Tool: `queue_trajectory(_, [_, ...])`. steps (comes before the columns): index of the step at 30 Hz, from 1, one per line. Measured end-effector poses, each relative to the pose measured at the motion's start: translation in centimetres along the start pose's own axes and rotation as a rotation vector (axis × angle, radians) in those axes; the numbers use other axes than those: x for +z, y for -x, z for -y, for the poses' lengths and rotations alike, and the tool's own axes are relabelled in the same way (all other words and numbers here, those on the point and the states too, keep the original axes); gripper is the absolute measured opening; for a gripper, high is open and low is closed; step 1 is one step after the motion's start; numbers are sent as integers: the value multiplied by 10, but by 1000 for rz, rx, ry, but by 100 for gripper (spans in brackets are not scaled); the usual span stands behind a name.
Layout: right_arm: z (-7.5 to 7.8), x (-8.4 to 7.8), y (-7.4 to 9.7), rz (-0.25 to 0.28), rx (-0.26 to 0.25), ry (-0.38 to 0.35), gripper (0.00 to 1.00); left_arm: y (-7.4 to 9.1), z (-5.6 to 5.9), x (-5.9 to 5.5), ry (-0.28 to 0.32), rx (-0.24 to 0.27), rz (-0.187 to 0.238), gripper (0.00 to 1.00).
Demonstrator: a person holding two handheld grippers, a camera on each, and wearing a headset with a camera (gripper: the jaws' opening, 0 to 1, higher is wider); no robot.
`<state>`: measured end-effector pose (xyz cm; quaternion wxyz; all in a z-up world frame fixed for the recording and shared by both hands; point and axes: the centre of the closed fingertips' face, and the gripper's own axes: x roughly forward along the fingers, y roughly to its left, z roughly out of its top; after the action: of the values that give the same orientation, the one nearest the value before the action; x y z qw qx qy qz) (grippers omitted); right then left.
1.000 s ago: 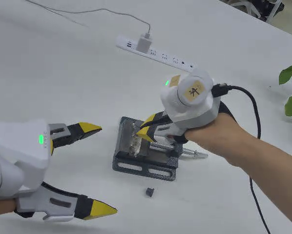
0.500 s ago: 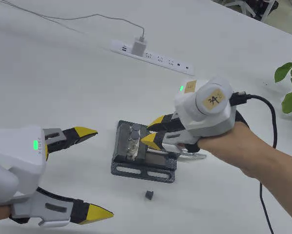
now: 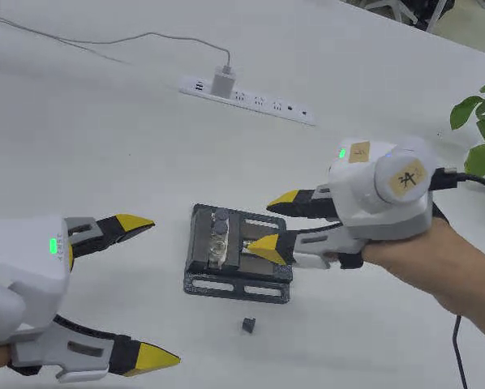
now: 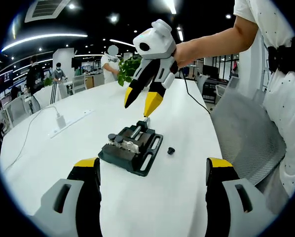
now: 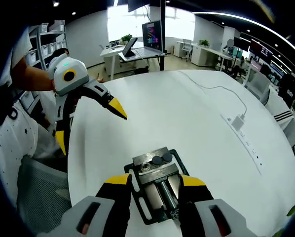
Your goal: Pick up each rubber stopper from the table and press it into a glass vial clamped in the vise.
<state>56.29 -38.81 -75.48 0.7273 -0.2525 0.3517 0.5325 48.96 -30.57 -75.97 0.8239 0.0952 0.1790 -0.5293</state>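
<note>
With the left claw (image 3: 161, 288) and right claw (image 3: 265, 222) both spread and empty, one should drop squarely over the rubber stopper (image 3: 248, 325) (toward the counter's (image 3: 105, 146) near edge, just beside the vise (image 3: 238, 279)) and pinch its sides.

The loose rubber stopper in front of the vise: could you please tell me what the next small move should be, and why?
Probably lower the right tongs to the stopper and close on it: they are open and empty over the vise, one clamped vial looks unplugged, and the stopper lies loose on the table just in front.
</note>
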Motion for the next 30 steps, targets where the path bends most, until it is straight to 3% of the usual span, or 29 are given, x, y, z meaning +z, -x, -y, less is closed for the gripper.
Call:
queue_trajectory(14, [-12,-25,20,81,-1,-46,59,-1,0,-1,-47,-21,-51,87])
queue_trajectory(30, [-28,-69,39,159,-15,-95,75,-6,12,-6,-135,-58,-145,86])
